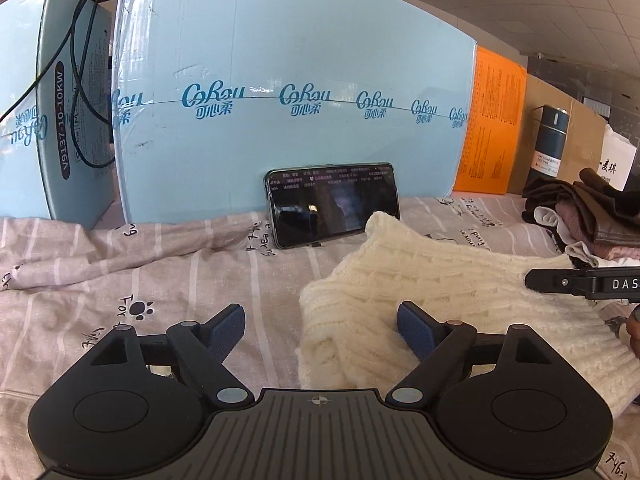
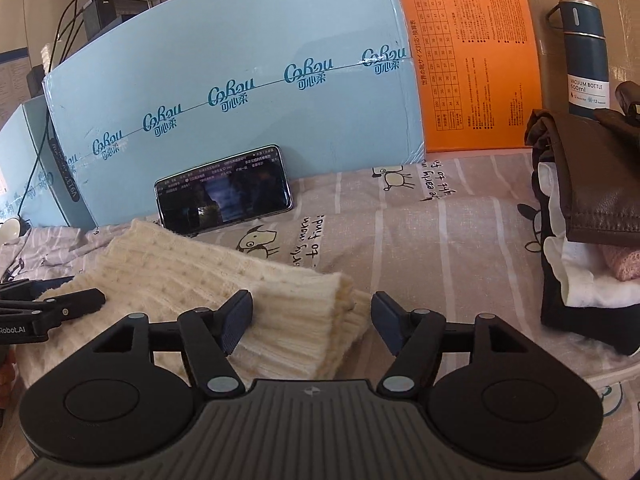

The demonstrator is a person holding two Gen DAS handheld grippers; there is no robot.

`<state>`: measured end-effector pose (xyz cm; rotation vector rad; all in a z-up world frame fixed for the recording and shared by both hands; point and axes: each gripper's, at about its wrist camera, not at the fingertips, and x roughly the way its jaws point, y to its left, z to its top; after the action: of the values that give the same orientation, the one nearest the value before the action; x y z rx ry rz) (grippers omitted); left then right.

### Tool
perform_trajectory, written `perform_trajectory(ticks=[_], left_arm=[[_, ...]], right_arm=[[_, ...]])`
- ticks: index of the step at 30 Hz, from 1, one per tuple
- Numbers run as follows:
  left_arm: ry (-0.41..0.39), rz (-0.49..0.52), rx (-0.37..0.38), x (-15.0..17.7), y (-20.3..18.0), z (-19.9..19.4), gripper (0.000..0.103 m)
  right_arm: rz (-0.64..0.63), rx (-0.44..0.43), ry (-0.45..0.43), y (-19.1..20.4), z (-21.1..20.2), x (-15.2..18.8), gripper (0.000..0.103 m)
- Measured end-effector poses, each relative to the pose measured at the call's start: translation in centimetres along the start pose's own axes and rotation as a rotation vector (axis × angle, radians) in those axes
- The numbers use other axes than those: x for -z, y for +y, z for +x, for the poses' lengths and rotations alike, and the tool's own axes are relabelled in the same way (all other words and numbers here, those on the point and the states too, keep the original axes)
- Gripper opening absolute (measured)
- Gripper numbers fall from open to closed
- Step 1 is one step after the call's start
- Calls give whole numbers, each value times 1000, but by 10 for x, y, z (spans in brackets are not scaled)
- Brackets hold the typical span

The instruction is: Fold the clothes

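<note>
A cream cable-knit sweater (image 1: 432, 280) lies folded on the pink striped bedsheet (image 1: 120, 280). My left gripper (image 1: 320, 330) is open, its jaws astride the sweater's left edge, low over the sheet. The sweater also shows in the right wrist view (image 2: 208, 280), where my right gripper (image 2: 312, 326) is open with its jaws astride the sweater's ribbed right end. Each gripper shows at the edge of the other's view: the right one (image 1: 536, 280), the left one (image 2: 96, 300). Neither holds anything.
A phone (image 1: 332, 208) leans against a large light blue box (image 1: 300, 80) at the back. An orange box (image 1: 492, 120) and a dark vacuum bottle (image 1: 550, 140) stand further right. A pile of folded clothes (image 2: 592, 208) lies on the right of the sheet.
</note>
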<state>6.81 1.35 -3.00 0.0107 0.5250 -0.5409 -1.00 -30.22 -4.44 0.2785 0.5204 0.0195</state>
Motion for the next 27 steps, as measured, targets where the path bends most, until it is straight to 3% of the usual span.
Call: perform_trajectory(ticks=[3,5,7,12,17,22,27], left_arm=[[-18,-315,102,-8,26,-19,88],[-15,-500,151,-7,39,-36,94],[-14,-574,184,2,43,-56,96],[46,-662,297,35,34,-88,100],[198,-705,302,53,24,-56,100],[149,-626,279,41,3,-25,101],[59,-602,295,44,-1,-12,95]], right_arm=[[125,-59,6,-14,-6,-2,69],[208,-104,6,-24,-9,-4,70],[251,-122,8,-29,-10,-5,76],[305,-156,58,-33,-3,-3,79],[324,-202,67,-33,0,1,81],[319,-231,68,-30,1,2,81],[256,-297,103,-16,6,4,49]])
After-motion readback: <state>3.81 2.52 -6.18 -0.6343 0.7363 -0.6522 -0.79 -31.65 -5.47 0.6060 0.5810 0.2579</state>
